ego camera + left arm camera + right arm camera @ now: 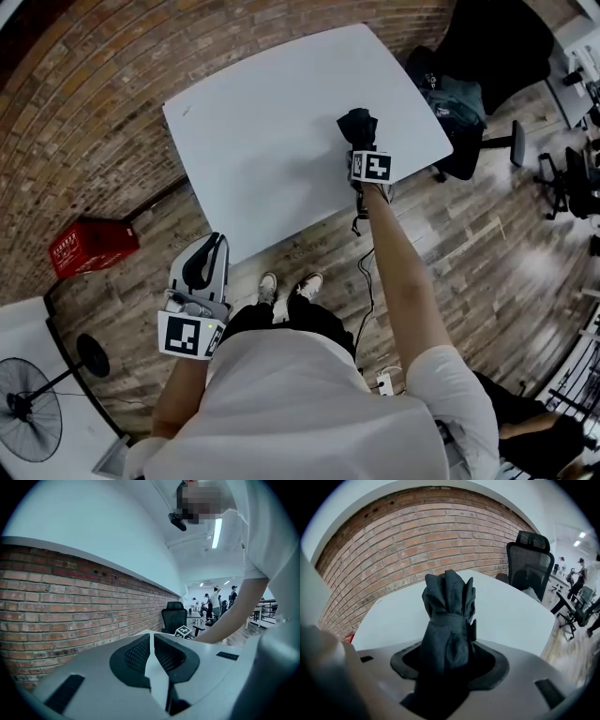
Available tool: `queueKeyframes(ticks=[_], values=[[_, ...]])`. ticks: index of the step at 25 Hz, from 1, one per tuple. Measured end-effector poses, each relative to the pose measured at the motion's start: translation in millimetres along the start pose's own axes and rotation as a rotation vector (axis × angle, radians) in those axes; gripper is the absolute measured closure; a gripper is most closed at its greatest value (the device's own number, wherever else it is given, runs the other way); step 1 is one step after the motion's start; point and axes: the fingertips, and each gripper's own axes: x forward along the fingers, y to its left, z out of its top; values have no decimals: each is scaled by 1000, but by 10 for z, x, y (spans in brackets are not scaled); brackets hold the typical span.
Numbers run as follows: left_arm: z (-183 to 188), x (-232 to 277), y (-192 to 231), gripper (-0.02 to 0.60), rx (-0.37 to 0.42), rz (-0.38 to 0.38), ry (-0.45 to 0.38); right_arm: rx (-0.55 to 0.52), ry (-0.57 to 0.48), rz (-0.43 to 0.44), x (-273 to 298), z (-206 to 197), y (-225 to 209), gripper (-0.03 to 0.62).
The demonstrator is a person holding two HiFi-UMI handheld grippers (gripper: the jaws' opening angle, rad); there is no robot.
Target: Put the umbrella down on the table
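Umbrella [449, 616] base hidden in right gripper [450, 665] fingers' clamp; left gripper [151, 638] fingers together.

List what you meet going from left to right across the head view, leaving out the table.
fan → crate → left gripper → shoes → umbrella → chair

Umbrella [358, 127] over table [262, 159] (right side), crate [92, 246] left, chair [487, 56] behind
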Motion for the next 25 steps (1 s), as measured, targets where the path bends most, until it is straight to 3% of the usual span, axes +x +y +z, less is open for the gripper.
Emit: queueKeyframes(ticks=[21, 25], values=[[-143, -251, 175, 535, -40, 89, 25, 1, 81, -33, 350, 34, 103, 330], [-161, -270, 198, 535, -46, 93, 27, 2, 109, 22, 396, 12, 188, 292]])
